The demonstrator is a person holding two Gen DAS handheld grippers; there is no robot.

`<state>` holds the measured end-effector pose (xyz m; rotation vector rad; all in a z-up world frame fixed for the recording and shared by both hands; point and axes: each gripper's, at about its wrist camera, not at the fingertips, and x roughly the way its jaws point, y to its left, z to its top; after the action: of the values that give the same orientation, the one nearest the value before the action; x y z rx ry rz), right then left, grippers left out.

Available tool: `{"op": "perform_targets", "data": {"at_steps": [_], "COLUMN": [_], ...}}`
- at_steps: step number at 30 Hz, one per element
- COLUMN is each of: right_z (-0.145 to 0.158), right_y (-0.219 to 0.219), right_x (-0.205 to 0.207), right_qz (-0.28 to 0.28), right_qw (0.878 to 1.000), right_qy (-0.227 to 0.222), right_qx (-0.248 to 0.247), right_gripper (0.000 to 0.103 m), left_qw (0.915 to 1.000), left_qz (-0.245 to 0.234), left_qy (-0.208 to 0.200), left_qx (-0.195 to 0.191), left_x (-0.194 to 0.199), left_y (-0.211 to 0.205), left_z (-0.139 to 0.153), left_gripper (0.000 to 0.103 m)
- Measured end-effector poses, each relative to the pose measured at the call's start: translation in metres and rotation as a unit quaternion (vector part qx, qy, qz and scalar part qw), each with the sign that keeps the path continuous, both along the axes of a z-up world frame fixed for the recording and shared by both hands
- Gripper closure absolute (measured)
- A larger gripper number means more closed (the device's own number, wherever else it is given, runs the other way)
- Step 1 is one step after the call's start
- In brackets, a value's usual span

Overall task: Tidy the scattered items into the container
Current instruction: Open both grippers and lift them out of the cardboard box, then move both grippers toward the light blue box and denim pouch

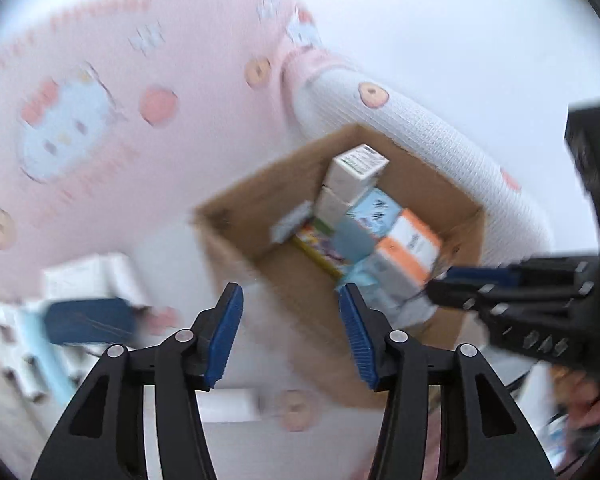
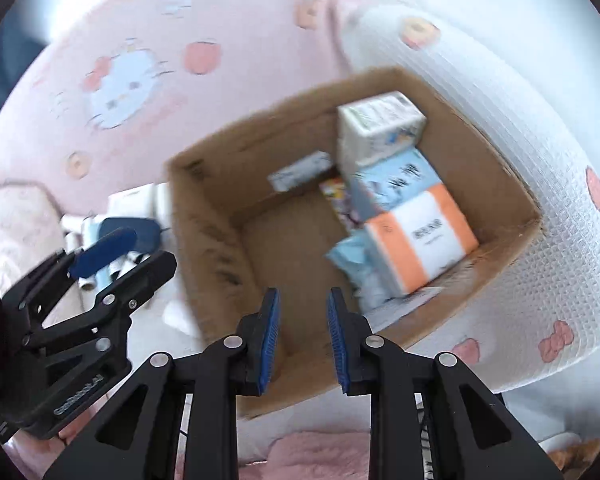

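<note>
Fingers on my left gripper (image 1: 291, 308) are spread wide, nothing between them; right gripper (image 2: 303, 314) sits narrow with a gap, also empty. Cardboard box (image 2: 204, 216) fills mid-frame, packed along its right side, with loose items (image 2: 128, 224) piled left of it.

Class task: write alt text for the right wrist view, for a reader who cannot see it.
An open cardboard box on pink cartoon-print bedding holds several small packages, including an orange-and-white pack. The empty right gripper points down at it, jaws slightly apart; the left gripper shows at left.
</note>
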<state>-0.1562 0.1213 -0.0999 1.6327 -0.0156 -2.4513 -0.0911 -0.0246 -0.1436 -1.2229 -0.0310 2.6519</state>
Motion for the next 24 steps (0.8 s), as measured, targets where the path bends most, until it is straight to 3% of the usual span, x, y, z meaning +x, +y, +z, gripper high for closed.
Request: {"op": "perform_targets", "data": {"at_steps": [4,8,18,22,24], "right_z": [0.007,0.008,-0.006,-0.009,-0.011], "right_y": [-0.031,-0.054,-0.118,-0.14,-0.149], "right_x": [0.034,0.065,0.114,0.126,0.129], "right_qz": [0.022,0.038,0.083,0.095,0.107], "right_qw": [0.998,0.994,0.986,0.979,0.977], "right_qy": [0.052,0.088,0.106,0.117,0.117], "right_qx": [-0.004,-0.05,-0.102,-0.135,-0.144], "right_gripper": [0.082,0.082,0.081,0.081,0.076], "left_qw": [0.9991,0.9976,0.9836,0.9791,0.9745], "left_qz": [0.019,0.05,0.161,0.195,0.214], "left_qy": [0.035,0.046,0.079,0.059,0.064], "left_qx": [-0.014,-0.013,-0.019,0.006,0.026], "left_x": [0.041,0.079,0.163,0.174,0.18], "left_y": [-0.04,-0.088,-0.184,-0.211,-0.22], "left_z": [-0.004,-0.01,-0.005,-0.005,-0.005], "left_gripper": [0.045,0.045,0.043,0.04,0.04]}}
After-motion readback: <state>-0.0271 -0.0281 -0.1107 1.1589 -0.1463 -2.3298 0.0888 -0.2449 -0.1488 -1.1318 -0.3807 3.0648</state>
